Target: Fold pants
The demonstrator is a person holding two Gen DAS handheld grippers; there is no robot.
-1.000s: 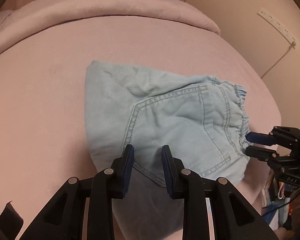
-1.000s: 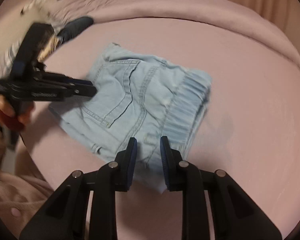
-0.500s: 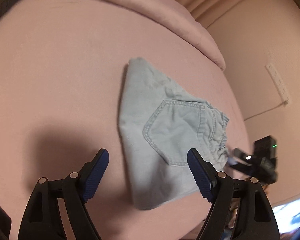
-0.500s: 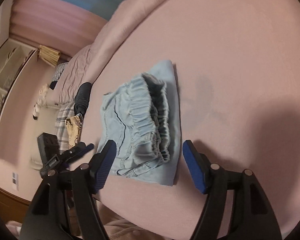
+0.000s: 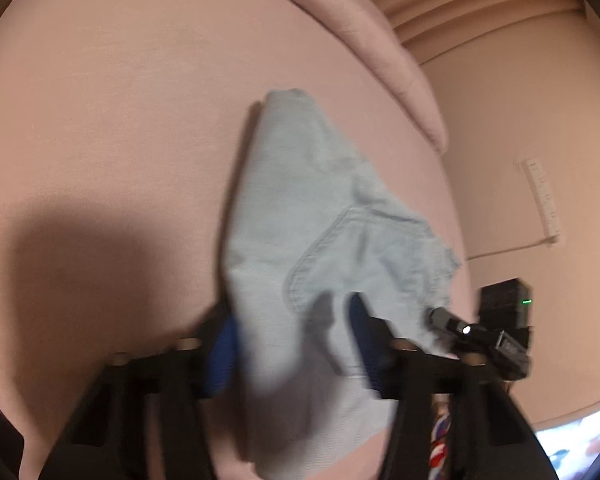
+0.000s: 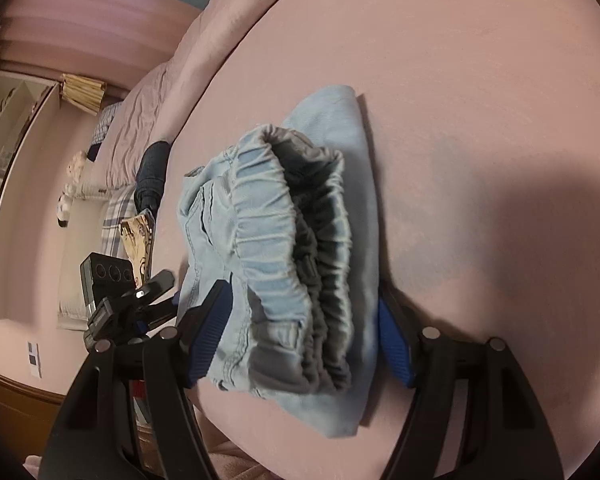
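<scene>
Two grippers flank one folded pair of light-blue pants [image 6: 284, 248] lying on a pink bed [image 6: 460, 80] near its edge. Left gripper [image 5: 292, 340]: jaws have just been closing, now part-way apart; the near end of the pants, below the back pocket, lies between the blue pads, and motion blur hides whether they press on the cloth. Right gripper [image 6: 300, 340]: jaws stand wide, astride the elastic-waistband end of the stack, one pad on each side of the bundle; contact with the denim cannot be confirmed. Each gripper is visible in the other's view, at the opposite end of the pants
</scene>
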